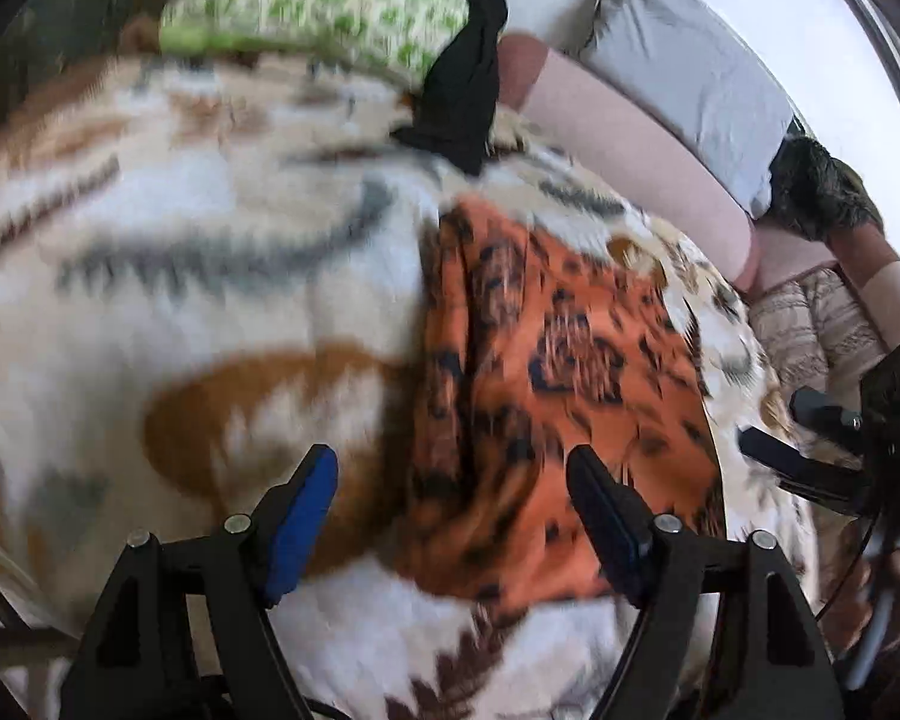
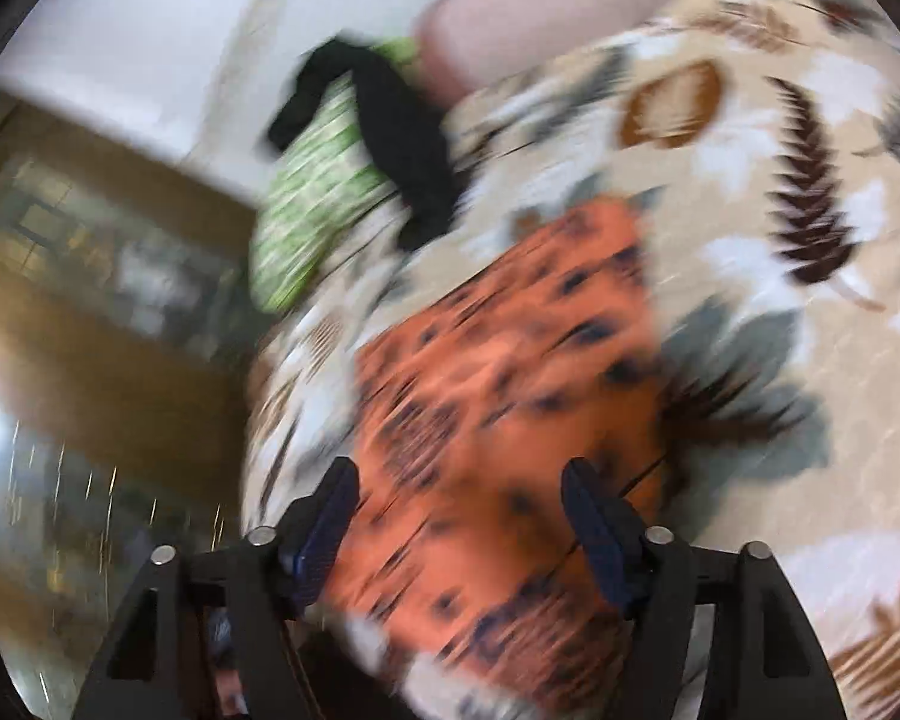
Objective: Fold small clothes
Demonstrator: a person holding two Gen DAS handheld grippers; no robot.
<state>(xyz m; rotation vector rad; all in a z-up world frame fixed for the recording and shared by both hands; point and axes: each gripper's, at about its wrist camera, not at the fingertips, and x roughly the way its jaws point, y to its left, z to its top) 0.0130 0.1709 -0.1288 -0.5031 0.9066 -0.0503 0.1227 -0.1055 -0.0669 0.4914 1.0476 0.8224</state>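
An orange garment with dark leopard spots (image 1: 546,396) lies folded on the leaf-patterned blanket (image 1: 210,228). My left gripper (image 1: 453,480) hovers over its near left edge, jaws wide apart, nothing between the blue pads. In the right wrist view the same orange garment (image 2: 498,384) lies below my right gripper (image 2: 459,495), whose jaws stand apart and hold nothing. My right gripper (image 1: 810,450) also shows at the right edge of the left wrist view. A black garment (image 1: 462,90) is draped over a green-and-white patterned cloth (image 1: 306,12) at the far end. Both views are motion-blurred.
A grey pillow (image 1: 684,72) and a pinkish bolster (image 1: 630,156) lie along the far right side by the white wall. A dark furry item (image 1: 816,192) sits beyond the pillow. The blanket (image 2: 750,192) drops off at the left toward a brown floor (image 2: 90,324).
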